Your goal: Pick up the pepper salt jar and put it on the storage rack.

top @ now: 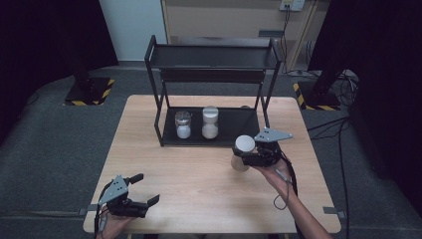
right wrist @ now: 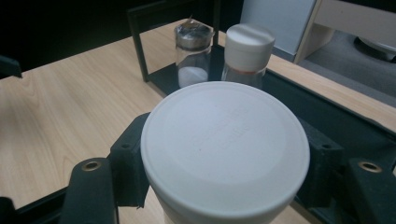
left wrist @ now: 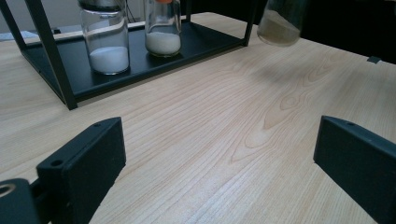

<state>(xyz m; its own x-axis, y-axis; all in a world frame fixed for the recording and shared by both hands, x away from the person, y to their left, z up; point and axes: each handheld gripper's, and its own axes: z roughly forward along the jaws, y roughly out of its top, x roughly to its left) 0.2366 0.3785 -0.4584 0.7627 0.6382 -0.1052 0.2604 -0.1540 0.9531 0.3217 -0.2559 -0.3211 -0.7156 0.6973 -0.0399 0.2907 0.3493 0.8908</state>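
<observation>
The right gripper clamps a white-lidded jar just under its lid, holding it off the table just in front of the rack, where two more jars stand, while the left gripper rests near the table's front edge, jaws wide apart and empty.

Three glass jars of white powder: one white-lidded, two on the shelf; one black metal two-tier rack; two black grippers.
</observation>
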